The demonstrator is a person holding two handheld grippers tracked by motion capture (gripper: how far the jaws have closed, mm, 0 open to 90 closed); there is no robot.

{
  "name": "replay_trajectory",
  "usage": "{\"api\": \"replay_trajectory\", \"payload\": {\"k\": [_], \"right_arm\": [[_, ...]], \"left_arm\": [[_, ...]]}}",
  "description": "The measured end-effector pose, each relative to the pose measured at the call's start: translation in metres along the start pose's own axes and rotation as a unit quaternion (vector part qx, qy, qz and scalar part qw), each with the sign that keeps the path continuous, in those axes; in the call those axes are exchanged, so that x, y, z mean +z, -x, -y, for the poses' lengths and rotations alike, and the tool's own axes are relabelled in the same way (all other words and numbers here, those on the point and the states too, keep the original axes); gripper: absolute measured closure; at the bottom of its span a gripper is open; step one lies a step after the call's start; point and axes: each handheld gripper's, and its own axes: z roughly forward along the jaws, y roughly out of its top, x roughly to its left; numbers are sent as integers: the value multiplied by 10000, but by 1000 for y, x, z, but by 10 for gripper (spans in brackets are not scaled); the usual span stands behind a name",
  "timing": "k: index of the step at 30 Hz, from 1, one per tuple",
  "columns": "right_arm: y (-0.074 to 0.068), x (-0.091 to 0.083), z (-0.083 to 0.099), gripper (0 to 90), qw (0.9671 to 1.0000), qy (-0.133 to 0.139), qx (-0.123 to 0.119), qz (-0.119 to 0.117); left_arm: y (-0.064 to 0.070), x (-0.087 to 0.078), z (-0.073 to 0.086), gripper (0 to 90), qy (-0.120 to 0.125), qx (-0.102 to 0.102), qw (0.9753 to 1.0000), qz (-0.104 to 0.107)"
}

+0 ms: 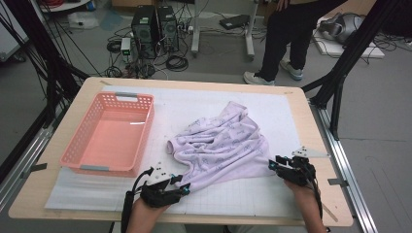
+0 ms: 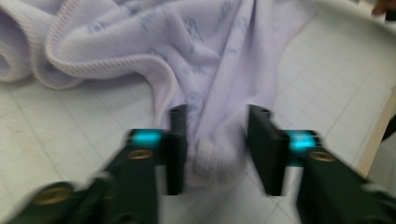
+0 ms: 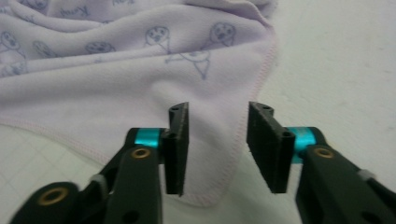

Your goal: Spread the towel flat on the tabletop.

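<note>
The lilac printed garment (image 1: pixel 223 145) lies crumpled on the white mat (image 1: pixel 301 121), at about 3 o'clock from the pink basket (image 1: pixel 109 133). The left gripper (image 1: pixel 183 190) is at the garment's 7 o'clock corner, and its jaws stand apart with a bunched fold of cloth (image 2: pixel 212 158) between them, not yet pinched. The right gripper (image 1: pixel 273 166) is at the 4 o'clock corner, also released, with the stitched corner (image 3: pixel 210 186) lying between its jaws. To do this step well, I think each gripper should go a little deeper over its corner, so that the hem is well inside the pads, then close firmly on both layers. Both should lift together, otherwise the thin cloth may slip out.
</note>
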Motion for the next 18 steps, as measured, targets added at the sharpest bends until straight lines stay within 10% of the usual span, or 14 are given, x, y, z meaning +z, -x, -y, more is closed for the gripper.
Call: {"api": "replay_trajectory", "payload": {"k": [8,13,18], "right_arm": [[-25,31,-10,509,9993,-220,-289,-86],[-29,38,-13,746,9979,-334,-498,225],[-25,26,-9,874,9975,-477,-516,28]], "left_arm": [[-14,-6,-13,391,425,-73,9989,-174],[-23,1,-12,397,371,-194,9988,-264],[-24,5,-9,403,291,-224,9989,-294]]}}
